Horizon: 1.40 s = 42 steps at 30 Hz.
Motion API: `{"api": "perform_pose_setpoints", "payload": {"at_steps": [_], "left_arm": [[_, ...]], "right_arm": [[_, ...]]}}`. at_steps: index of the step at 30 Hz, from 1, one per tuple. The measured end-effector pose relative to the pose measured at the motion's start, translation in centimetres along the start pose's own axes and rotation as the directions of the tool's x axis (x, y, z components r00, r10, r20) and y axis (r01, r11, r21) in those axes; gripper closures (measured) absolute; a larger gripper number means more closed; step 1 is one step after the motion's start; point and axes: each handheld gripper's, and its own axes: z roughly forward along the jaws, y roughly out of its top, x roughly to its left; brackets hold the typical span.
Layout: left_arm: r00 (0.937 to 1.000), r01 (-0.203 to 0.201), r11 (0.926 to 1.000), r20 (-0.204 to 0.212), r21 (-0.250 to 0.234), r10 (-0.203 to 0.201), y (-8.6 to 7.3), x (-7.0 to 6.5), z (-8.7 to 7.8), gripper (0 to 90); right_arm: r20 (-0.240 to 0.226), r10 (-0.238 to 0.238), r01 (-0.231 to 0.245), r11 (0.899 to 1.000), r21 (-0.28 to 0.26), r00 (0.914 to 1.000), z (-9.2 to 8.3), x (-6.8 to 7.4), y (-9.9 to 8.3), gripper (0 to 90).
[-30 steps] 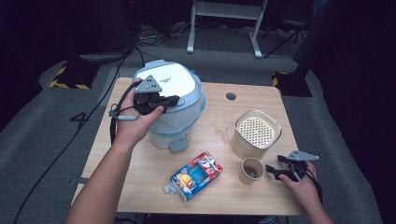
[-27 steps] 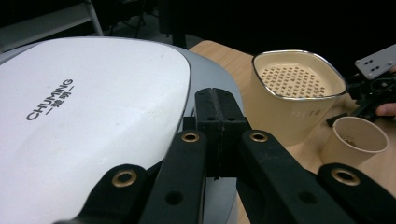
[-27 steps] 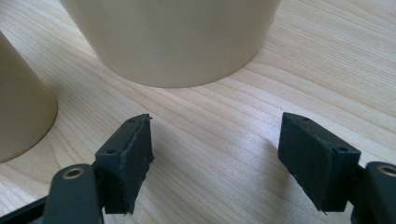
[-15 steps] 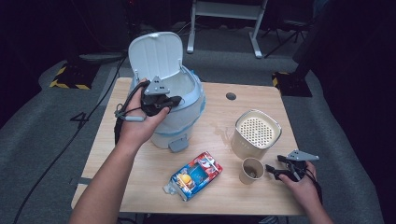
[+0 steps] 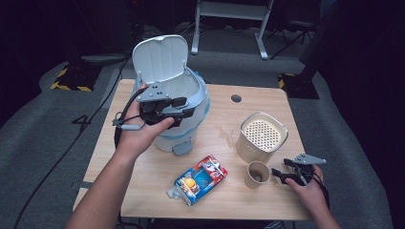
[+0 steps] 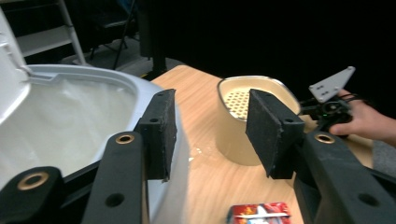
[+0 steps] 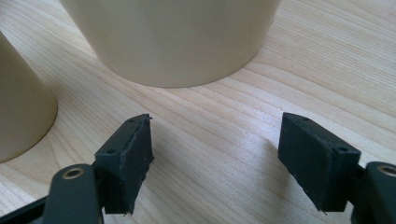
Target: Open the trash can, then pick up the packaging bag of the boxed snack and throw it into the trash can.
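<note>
One lidded bin, lid up, two grippers on a wooden table.
Left gripper [image 5: 184, 107] sits at the rim of the one white bin [image 5: 193, 90], jaws just opened, part-wide, nothing between them. Right gripper [image 5: 277, 174] rests on the table [image 5: 143, 176] beside one paper cup [image 5: 257, 173], jaws apart, empty. Also one cream perforated container [image 5: 262, 136] and one snack packet [image 5: 200, 179].

left hand-held gripper [image 5: 184, 106] jaws just opening; right hand-held gripper [image 5: 277, 174] parted.
</note>
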Motion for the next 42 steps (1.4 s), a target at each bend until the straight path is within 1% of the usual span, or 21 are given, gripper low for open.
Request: {"api": "perform_pose_setpoints", "payload": {"at_steps": [5, 6, 8, 12, 13, 14, 15, 16, 20, 21, 22, 25, 26, 29, 30, 32, 37, 38, 39, 41, 42], "left_arm": [[0.9994, -0.032, 0.9991, 0.009, 0.029, 0.032, -1.2, -1.9, 0.1, 50.0], [0.9994, -0.032, 0.9991, 0.009, 0.029, 0.032, -1.2, -1.9, 0.1, 50.0], [0.9987, -0.042, 0.9981, 0.029, 0.046, 0.041, -2.4, -3.0, 0.5, 49.9], [0.9987, -0.041, 0.9978, 0.033, 0.052, 0.04, -3.7, -3.5, 1.0, 49.6], [0.9988, -0.019, 0.9983, 0.047, 0.056, 0.017, -4.8, -3.7, 1.3, 49.6], [0.9988, -0.019, 0.9983, 0.047, 0.056, 0.017, -4.8, -3.7, 1.3, 49.6], [0.9973, 0.016, 0.9985, 0.07, 0.052, -0.02, -6.0, -3.8, 1.7, 49.6], [0.9962, 0.03, 0.9979, 0.08, 0.058, -0.034, -6.7, -3.9, 2.0, 49.7], [0.9941, 0.053, 0.9951, 0.09, 0.083, -0.061, -9.2, -4.1, 2.8, 50.2], [0.9941, 0.053, 0.9951, 0.09, 0.083, -0.061, -9.2, -4.1, 2.8, 50.3], [0.9935, 0.066, 0.9937, 0.087, 0.09, -0.074, -10.2, -4.0, 3.2, 50.3], [0.9896, 0.099, 0.9895, 0.094, 0.106, -0.109, -11.7, -4.0, 4.0, 50.7], [0.9896, 0.099, 0.9895, 0.094, 0.106, -0.109, -11.7, -4.0, 4.0, 50.8], [0.9851, 0.118, 0.9822, 0.107, 0.146, -0.134, -13.6, -4.0, 5.3, 51.1], [0.9851, 0.118, 0.9822, 0.107, 0.146, -0.134, -13.6, -4.0, 5.3, 51.0], [0.9829, 0.131, 0.9752, 0.104, 0.178, -0.151, -14.8, -4.0, 6.4, 51.1], [0.9844, 0.136, 0.9647, 0.079, 0.225, -0.157, -16.2, -3.8, 8.1, 50.6], [0.9844, 0.136, 0.9647, 0.079, 0.225, -0.157, -16.2, -3.8, 8.1, 50.8], [0.9833, 0.145, 0.9553, 0.07, 0.258, -0.168, -16.8, -3.5, 8.6, 51.9], [0.9851, 0.144, 0.9484, 0.05, 0.283, -0.165, -17.0, -3.4, 8.9, 53.6], [0.9851, 0.144, 0.9484, 0.05, 0.283, -0.165, -17.0, -3.4, 8.9, 54.4]], "right_arm": [[0.001, 0.0, 0.0, 1.0, 0.0, 1.0, 0.0, 0.0, 0.0, 26.4], [0.001, 0.0, 0.0, 1.0, 0.0, 1.0, 0.0, 0.0, 0.0, 26.4], [0.0, 0.0, 0.0, 1.0, 0.0, 1.0, 0.0, 0.0, 0.0, 26.4], [0.0, 0.0, 0.0, 1.0, 0.0, 1.0, 0.0, 0.0, 0.0, 26.4], [0.0, 0.0, 0.0, 1.0, 0.0, 1.0, 0.0, 0.0, 0.0, 26.4], [0.0, 0.0, 0.0, 1.0, 0.0, 1.0, 0.0, 0.0, 0.0, 26.4], [0.0, 0.0, 0.0, 1.0, 0.0, 1.0, 0.0, 0.0, 0.0, 26.3], [0.0, 0.0, 0.0, 1.0, 0.0, 1.0, 0.0, 0.0, 0.0, 26.3], [-0.001, -0.001, 0.001, 1.0, 0.0, 1.0, 0.0, 0.0, 0.0, 26.3], [0.0, -0.001, 0.001, 1.0, 0.0, 1.0, 0.0, 0.0, 0.0, 26.3], [-0.001, -0.001, 0.001, 1.0, 0.0, 1.0, 0.0, 0.0, 0.0, 26.3], [-0.001, -0.001, 0.001, 1.0, 0.0, 1.0, 0.0, 0.0, 0.0, 26.3], [-0.001, -0.001, 0.001, 1.0, 0.0, 1.0, 0.0, 0.0, 0.0, 26.3], [-0.002, -0.002, 0.002, 1.0, 0.0, 1.0, 0.0, 0.0, 0.0, 26.3], [-0.002, -0.002, 0.002, 1.0, 0.0, 1.0, 0.0, 0.0, 0.0, 26.3], [-0.003, -0.003, 0.003, 1.0, 0.001, 1.0, 0.1, 0.0, 0.1, 26.3], [-0.003, -0.003, 0.003, 1.0, 0.001, 1.0, 0.1, 0.0, 0.1, 26.3], [-0.003, -0.003, 0.003, 1.0, 0.001, 1.0, 0.1, 0.0, 0.1, 26.3], [-0.003, -0.003, 0.003, 1.0, 0.001, 1.0, 0.1, 0.0, 0.1, 26.3], [-0.003, -0.004, 0.004, 1.0, 0.0, 1.0, 0.1, 0.0, 0.1, 26.3], [-0.003, -0.004, 0.004, 1.0, 0.0, 1.0, 0.1, 0.0, 0.1, 26.3]]}}
